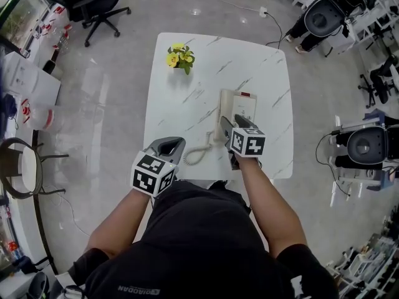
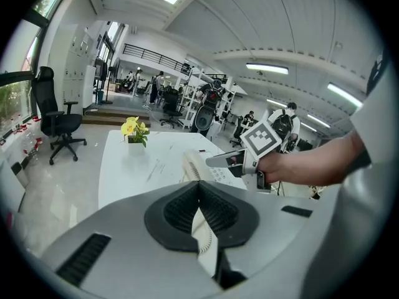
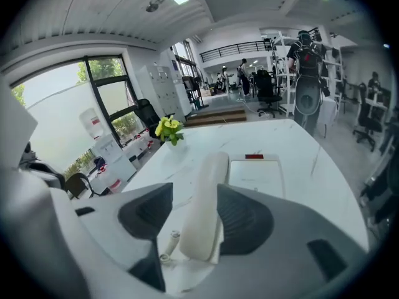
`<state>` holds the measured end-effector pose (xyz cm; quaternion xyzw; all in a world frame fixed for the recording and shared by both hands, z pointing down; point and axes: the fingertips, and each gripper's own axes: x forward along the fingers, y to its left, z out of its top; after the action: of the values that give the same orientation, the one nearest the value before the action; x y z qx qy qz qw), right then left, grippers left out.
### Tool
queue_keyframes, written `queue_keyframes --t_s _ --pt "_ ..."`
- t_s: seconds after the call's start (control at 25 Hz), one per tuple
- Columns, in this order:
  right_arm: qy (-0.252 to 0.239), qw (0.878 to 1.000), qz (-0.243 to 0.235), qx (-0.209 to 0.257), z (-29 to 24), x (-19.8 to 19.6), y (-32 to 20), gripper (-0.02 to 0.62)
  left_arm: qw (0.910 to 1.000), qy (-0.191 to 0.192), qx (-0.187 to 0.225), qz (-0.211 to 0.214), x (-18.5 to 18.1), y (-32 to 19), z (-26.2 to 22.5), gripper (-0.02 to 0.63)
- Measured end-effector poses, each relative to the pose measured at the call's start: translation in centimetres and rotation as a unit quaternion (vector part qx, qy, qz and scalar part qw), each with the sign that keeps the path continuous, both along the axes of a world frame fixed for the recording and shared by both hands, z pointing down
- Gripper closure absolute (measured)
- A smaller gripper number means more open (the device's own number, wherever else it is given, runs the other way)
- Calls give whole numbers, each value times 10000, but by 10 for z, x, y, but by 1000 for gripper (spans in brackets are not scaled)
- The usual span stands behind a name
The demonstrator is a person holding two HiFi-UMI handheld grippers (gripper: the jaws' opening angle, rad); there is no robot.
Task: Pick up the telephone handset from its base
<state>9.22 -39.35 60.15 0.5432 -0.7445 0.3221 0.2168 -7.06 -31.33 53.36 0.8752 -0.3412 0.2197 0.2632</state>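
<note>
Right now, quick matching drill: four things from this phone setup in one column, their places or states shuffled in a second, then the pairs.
Things:
1 handset
2 flowers
3 left gripper
4 coiled cord

Places or states:
A far left corner of the table
B jaws together, by the table's near edge
C on the base, between the open jaws of the right gripper
D curled on the table, left of the base

Pairs: 1-C, 2-A, 3-B, 4-D
</note>
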Motion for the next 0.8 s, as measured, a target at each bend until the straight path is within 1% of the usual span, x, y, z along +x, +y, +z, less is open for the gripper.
queue_keyframes --t_s 0.08,0.24,0.44,0.8 --pt "79 9999 46 -141 14 -2 -6 385 10000 -7 -30 -35 -4 2 2 604" --pt "388 9986 140 -320 32 -1 -16 385 9998 -28 -89 -148 -14 4 5 604" --pt "547 9968 271 -511 49 4 -27 385 9996 -42 -150 -250 -20 5 10 604" --pt "460 9953 272 -803 65 0 -37 360 9994 -32 -172 -292 -22 1 11 604"
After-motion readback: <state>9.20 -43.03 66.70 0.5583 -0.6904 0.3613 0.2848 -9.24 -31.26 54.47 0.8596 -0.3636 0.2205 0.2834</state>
